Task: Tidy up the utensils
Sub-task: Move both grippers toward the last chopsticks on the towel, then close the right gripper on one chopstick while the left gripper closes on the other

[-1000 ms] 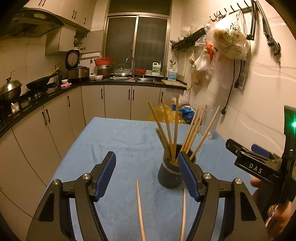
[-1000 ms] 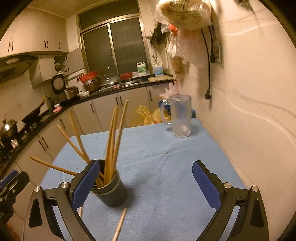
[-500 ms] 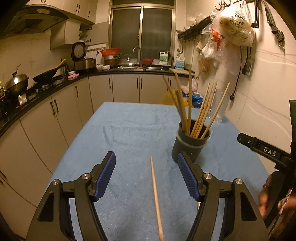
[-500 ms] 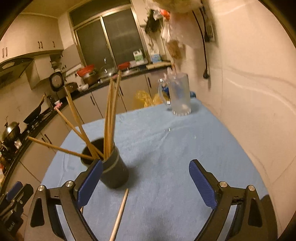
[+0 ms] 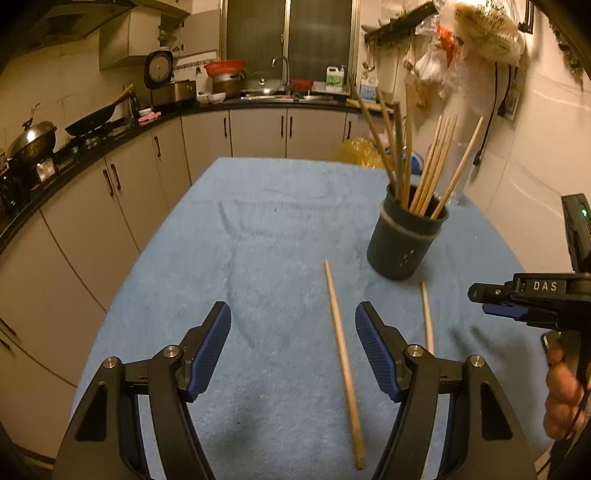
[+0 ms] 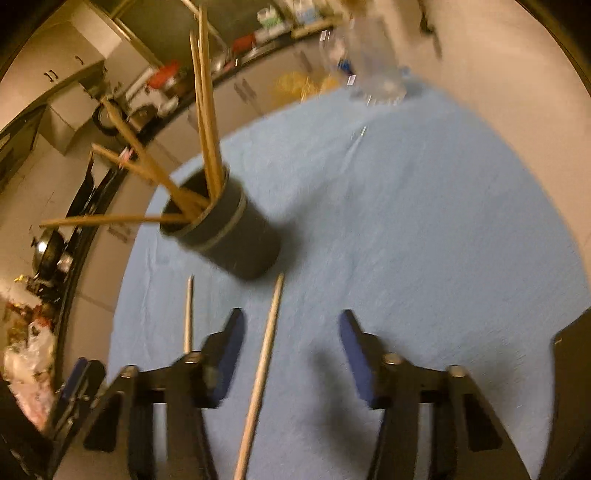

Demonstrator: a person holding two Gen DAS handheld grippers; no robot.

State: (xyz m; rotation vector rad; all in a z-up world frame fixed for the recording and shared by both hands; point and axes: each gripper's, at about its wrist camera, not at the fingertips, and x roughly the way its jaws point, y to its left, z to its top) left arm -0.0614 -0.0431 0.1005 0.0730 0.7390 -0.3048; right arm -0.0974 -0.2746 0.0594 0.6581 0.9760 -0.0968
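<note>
A dark round holder (image 5: 404,242) with several wooden chopsticks (image 5: 430,173) stands on the blue cloth; it also shows in the right wrist view (image 6: 231,230). Two loose chopsticks lie on the cloth in front of it. One (image 5: 343,363) lies between the fingers of my open, empty left gripper (image 5: 293,343). The other (image 5: 426,317) lies just right of it. In the right wrist view one chopstick (image 6: 260,365) lies between the fingers of my open, empty right gripper (image 6: 291,345), the other (image 6: 189,314) to its left. The right gripper also shows in the left wrist view (image 5: 517,299).
The blue cloth (image 5: 266,236) covers a table beside the right wall. A clear glass mug (image 6: 376,70) stands at the far right of the table. Kitchen counters with cabinets (image 5: 122,173) run along the left and back. Plastic bags (image 5: 480,29) hang on the wall.
Both grippers have pulled back and tilted down toward the cloth. The holder now sits farther off and both loose chopsticks are in full view. The right view is blurred with motion.
</note>
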